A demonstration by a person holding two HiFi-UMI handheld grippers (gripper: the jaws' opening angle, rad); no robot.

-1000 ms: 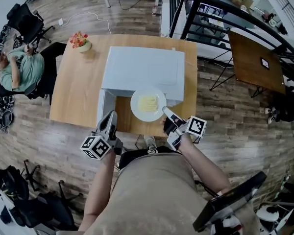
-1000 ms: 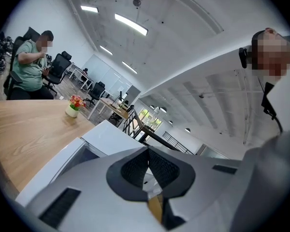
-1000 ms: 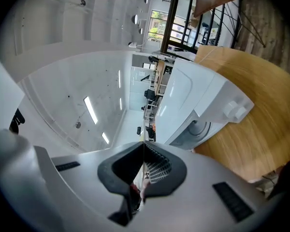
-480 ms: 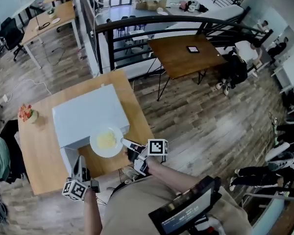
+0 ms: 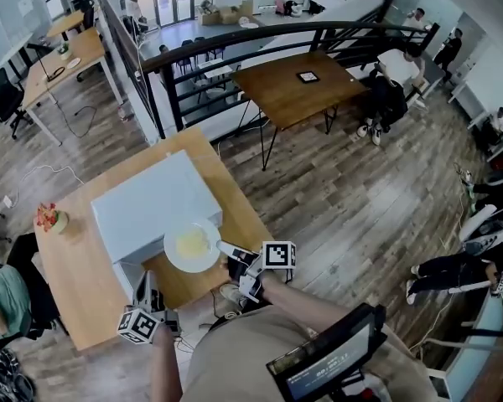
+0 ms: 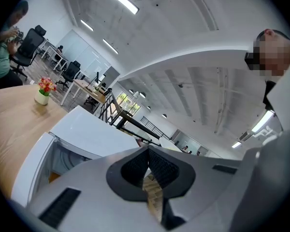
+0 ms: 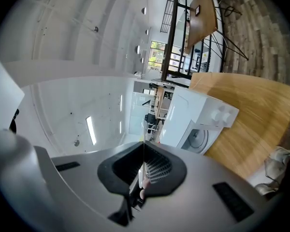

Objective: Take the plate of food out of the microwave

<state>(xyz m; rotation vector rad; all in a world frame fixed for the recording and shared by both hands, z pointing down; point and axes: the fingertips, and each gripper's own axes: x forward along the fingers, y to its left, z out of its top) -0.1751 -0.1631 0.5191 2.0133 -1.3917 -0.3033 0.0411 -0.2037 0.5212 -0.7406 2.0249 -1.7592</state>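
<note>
Just outside the microwave, above the table, your right tool is clenched on the rim of the plate of food — likely to carry it level. Your left tool — closed, empty — hangs beside the open door, off the plate's path.

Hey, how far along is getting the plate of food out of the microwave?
Done: the plate looks clear of the microwave, whose open cavity shows no dish. In hand: the right hand-held gripper is shut on the plate's rim, holding it above the table. Left: probably setting it down; the left hand-held gripper is shut and empty.
</note>
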